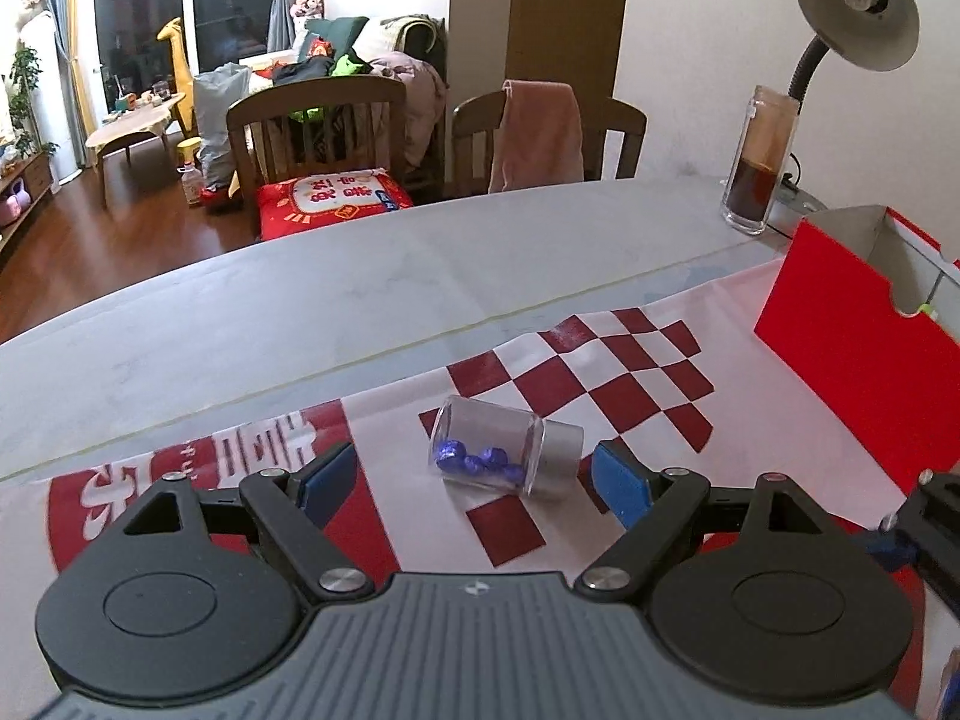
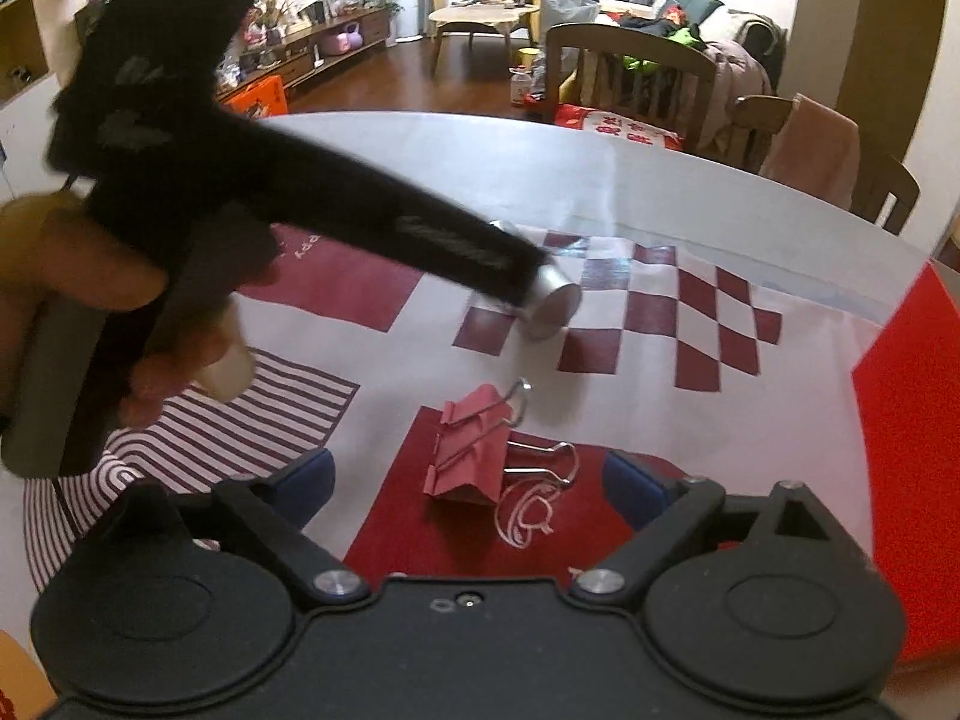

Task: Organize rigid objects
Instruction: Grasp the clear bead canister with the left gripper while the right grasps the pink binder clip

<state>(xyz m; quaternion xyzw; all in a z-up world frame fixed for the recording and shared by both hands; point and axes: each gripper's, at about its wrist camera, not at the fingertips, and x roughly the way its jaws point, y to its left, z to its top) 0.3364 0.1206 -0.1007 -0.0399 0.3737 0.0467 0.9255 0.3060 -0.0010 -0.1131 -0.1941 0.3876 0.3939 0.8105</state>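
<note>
My left gripper (image 1: 474,483) stands open around the jar (image 1: 504,450); I centre, then close gently. My right gripper (image 2: 468,480) stands open beside the binder clips (image 2: 474,450).

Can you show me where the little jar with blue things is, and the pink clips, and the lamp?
clear jar (image 1: 504,447), left wrist view, on its see-through side.
pink binder clips (image 2: 471,456), right wrist view, on the pink body.
desk lamp (image 1: 855,6), left wrist view, on its shade.
</note>
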